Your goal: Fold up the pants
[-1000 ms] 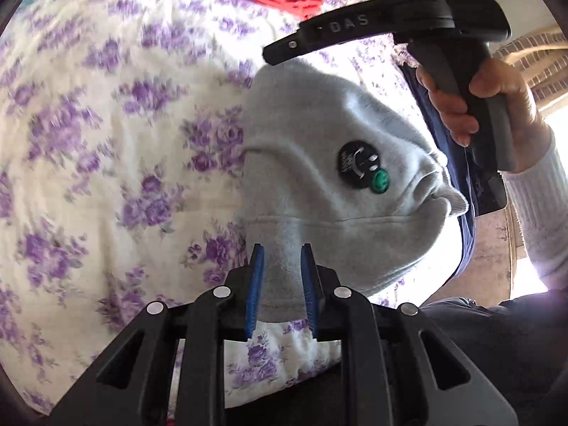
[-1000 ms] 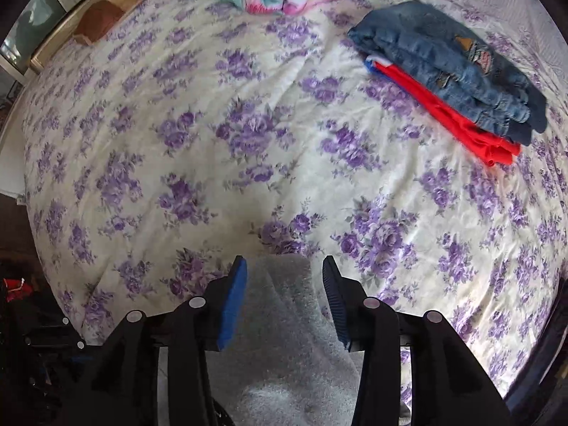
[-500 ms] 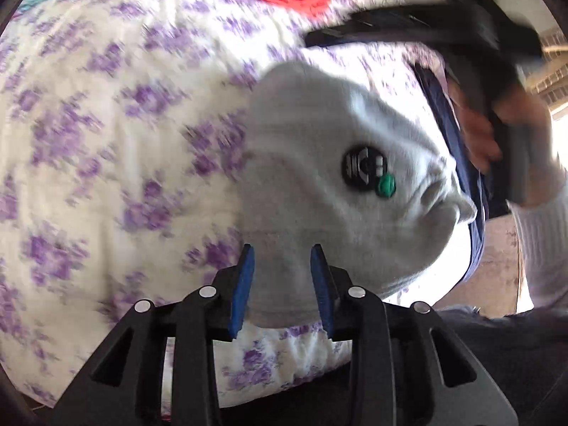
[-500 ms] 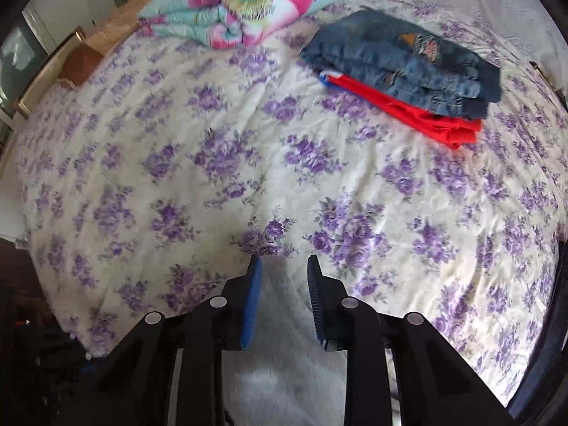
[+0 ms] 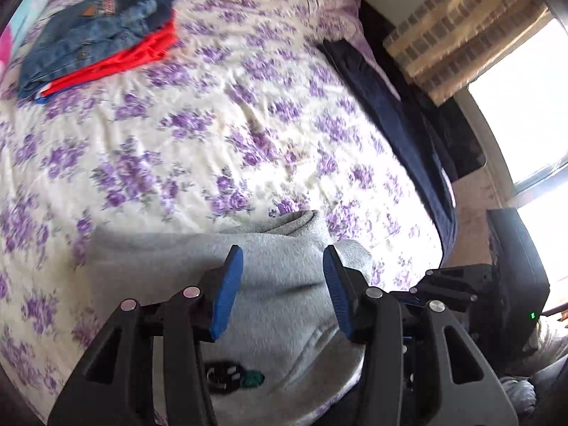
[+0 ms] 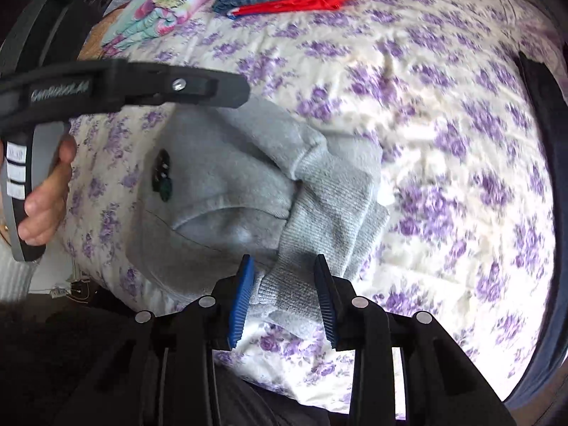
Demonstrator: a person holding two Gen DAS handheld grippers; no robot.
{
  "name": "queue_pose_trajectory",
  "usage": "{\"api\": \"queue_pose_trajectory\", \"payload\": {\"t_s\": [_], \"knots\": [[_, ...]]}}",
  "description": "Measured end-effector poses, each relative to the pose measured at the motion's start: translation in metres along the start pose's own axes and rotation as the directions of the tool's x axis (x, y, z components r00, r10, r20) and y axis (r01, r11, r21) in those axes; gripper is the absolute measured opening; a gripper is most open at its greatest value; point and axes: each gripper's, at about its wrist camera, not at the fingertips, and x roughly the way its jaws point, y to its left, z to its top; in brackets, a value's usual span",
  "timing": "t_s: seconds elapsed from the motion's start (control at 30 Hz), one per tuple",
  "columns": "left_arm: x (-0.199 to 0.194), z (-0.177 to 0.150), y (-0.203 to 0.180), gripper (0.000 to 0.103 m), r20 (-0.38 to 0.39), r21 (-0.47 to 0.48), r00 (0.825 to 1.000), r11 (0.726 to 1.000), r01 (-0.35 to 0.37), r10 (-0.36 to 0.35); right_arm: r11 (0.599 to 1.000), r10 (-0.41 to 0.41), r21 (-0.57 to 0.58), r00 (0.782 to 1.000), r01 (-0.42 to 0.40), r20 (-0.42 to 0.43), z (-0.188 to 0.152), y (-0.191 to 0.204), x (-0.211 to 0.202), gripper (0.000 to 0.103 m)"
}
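Both tools stand released over the grey pants (image 6: 227, 184): the left tool (image 5: 280, 291) hovers with its blue pads spread wide above the fleece, gripping nothing, and the right tool (image 6: 282, 296) has its jaws apart on either side of a ribbed cuff (image 6: 312, 248) without pinching it. The pants lie bunched in a thick bundle at the near edge of the bed (image 5: 248, 113), on the purple-flowered sheet, with a small dark and green badge (image 6: 162, 175) showing on one panel.

Judging from the loose folds and the cuff flopped across the top, the fold looks roughly made but untidy. The next move probably calls for closing on the cuff or an outer edge and drawing it flat so the bundle squares up.

Farther back on the bed sit folded jeans (image 5: 96, 32) over a red garment (image 5: 117, 60), and a floral quilt (image 6: 167, 10) lies beyond them. Pale lettering on the left tool's body (image 6: 60, 90) reads something like "GenRobot.AI", though blur makes it uncertain. An orange patch on the jeans is illegible.
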Motion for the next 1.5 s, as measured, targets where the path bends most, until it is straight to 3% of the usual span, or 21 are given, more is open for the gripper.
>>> {"api": "queue_pose_trajectory", "payload": {"t_s": [0.13,0.23,0.33,0.43,0.5,0.57,0.63,0.8,0.83,0.9,0.93,1.0,1.07,1.13,1.17,1.23,1.3,1.37,1.43,1.5], "knots": [[0.056,0.005,-0.006,0.047,-0.097,0.055,0.986,0.99,-0.133,0.138,0.998,-0.03,0.053,0.999,0.028,0.038,-0.014,-0.011,0.025,0.062],[0.067,0.013,0.006,0.047,-0.117,-0.015,0.986,0.993,-0.119,0.116,0.978,0.083,0.186,0.995,-0.09,0.049,-0.015,-0.031,0.039,0.063],[0.048,0.019,0.007,0.045,-0.111,-0.031,0.99,0.995,-0.096,0.092,0.976,0.117,0.172,0.989,-0.131,0.088,-0.015,-0.03,0.016,0.061],[-0.003,0.018,0.005,0.045,-0.007,-0.029,0.998,0.998,-0.062,0.062,0.968,0.152,0.18,0.978,-0.177,0.144,-0.022,-0.035,-0.018,0.061],[-0.044,0.005,0.008,0.047,0.075,-0.042,0.995,0.997,-0.062,0.065,0.97,0.122,0.193,0.98,-0.151,0.154,-0.031,-0.043,-0.032,0.061],[-0.074,-0.014,0.014,0.061,0.128,-0.067,0.984,0.991,-0.116,0.124,0.964,0.125,0.218,0.983,-0.153,0.136,-0.038,-0.052,-0.034,0.065],[-0.093,-0.04,0.028,0.074,0.156,-0.122,0.974,0.982,-0.145,0.164,0.939,0.187,0.266,0.973,-0.217,0.136,-0.045,-0.062,-0.027,0.07],[-0.092,-0.099,0.077,0.075,0.1,-0.341,0.984,0.934,-0.108,0.15,0.806,0.356,0.41,0.904,-0.426,0.239,-0.048,-0.081,0.003,0.075],[-0.091,-0.109,0.083,0.075,0.092,-0.374,0.986,0.922,-0.098,0.142,0.797,0.354,0.424,0.902,-0.429,0.248,-0.046,-0.082,0.008,0.077],[-0.09,-0.125,0.089,0.075,0.081,-0.409,0.987,0.908,-0.095,0.14,0.803,0.324,0.453,0.922,-0.387,0.213,-0.04,-0.085,0.025,0.081],[-0.091,-0.129,0.09,0.075,0.081,-0.416,0.987,0.904,-0.095,0.141,0.799,0.329,0.467,0.926,-0.378,0.187,-0.039,-0.086,0.037,0.088],[-0.094,-0.135,0.091,0.075,0.094,-0.424,0.987,0.902,-0.078,0.13,0.73,0.412,0.531,0.897,-0.431,0.161,-0.044,-0.092,0.06,0.096],[-0.096,-0.139,0.092,0.075,0.104,-0.429,0.987,0.901,-0.063,0.119,0.632,0.516,0.585,0.839,-0.508,0.172,-0.049,-0.095,0.074,0.097],[-0.095,-0.144,0.096,0.076,0.106,-0.441,0.988,0.896,-0.058,0.116,0.57,0.613,0.583,0.772,-0.579,0.167,-0.049,-0.084,0.079,0.096],[-0.093,-0.147,0.099,0.076,0.106,-0.451,0.988,0.891,-0.05,0.109,0.582,0.616,0.575,0.773,-0.575,0.15,-0.048,-0.077,0.079,0.096],[-0.089,-0.152,0.109,0.077,0.108,-0.479,0.991,0.878,-0.018,0.079,0.642,0.573,0.556,0.812,-0.528,0.11,-0.045,-0.066,0.08,0.094],[-0.084,-0.156,0.119,0.077,0.101,-0.511,0.993,0.86,0.005,0.054,0.632,0.559,0.583,0.821,-0.511,0.114,-0.044,-0.066,0.081,0.091],[-0.078,-0.157,0.125,0.077,0.094,-0.522,0.995,0.853,0.021,0.034,0.604,0.549,0.615,0.824,-0.507,0.141,-0.045,-0.074,0.078,0.07],[-0.071,-0.155,0.127,0.078,0.093,-0.52,0.996,0.853,0.044,0.006,0.609,0.539,0.606,0.827,-0.513,0.158,-0.047,-0.078,0.073,0.061],[-0.062,-0.149,0.128,0.079,0.09,-0.515,0.995,0.854,0.074,-0.032,0.621,0.525,0.603,0.837,-0.501,0.156,-0.047,-0.078,0.068,0.059]]}}
